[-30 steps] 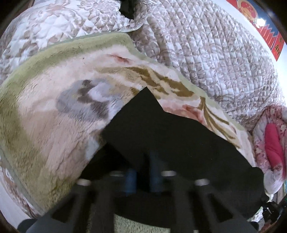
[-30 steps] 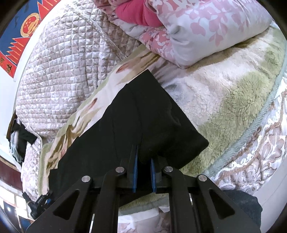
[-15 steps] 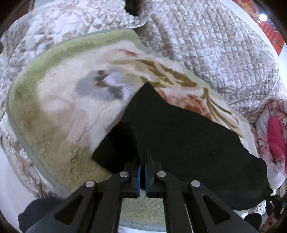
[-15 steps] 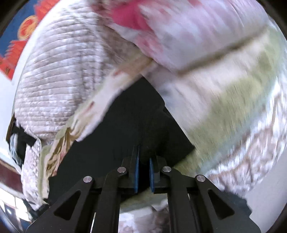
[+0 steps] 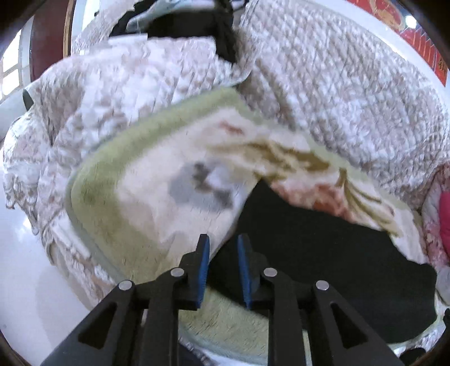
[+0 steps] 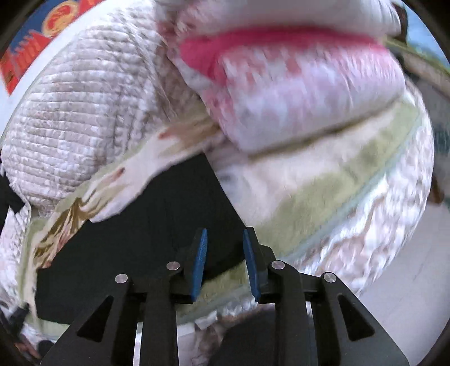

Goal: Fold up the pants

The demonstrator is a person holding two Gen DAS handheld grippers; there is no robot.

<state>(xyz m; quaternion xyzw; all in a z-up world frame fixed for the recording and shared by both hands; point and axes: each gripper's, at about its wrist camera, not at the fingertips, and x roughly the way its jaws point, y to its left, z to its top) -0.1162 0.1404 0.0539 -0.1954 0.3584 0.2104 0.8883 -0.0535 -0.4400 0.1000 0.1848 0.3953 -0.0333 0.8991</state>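
Pants (image 5: 323, 253) folded flat on blanket (image 5: 135, 202), toward 3 o'clock of left gripper (image 5: 223, 271); left and right gripper (image 6: 226, 266) jaws just spread apart, empty; risk: loose top layer springs open, or fingers snag cloth pulling away.

The pants (image 5: 323, 253) are laid flat on the fleece blanket (image 5: 135, 202), along its near edge, with one corner reaching toward the blanket's middle. The blanket is spread over the quilted bedspread (image 5: 337, 93), which is seen beyond its far edge and hanging below its near edge. A pillow (image 6: 303, 93) is set on the blanket at its right end, just past the pants. A heap of clothes (image 5: 180, 25) is piled behind the bedspread at the far left. A poster (image 6: 36, 33) is hung on the wall behind the bed.
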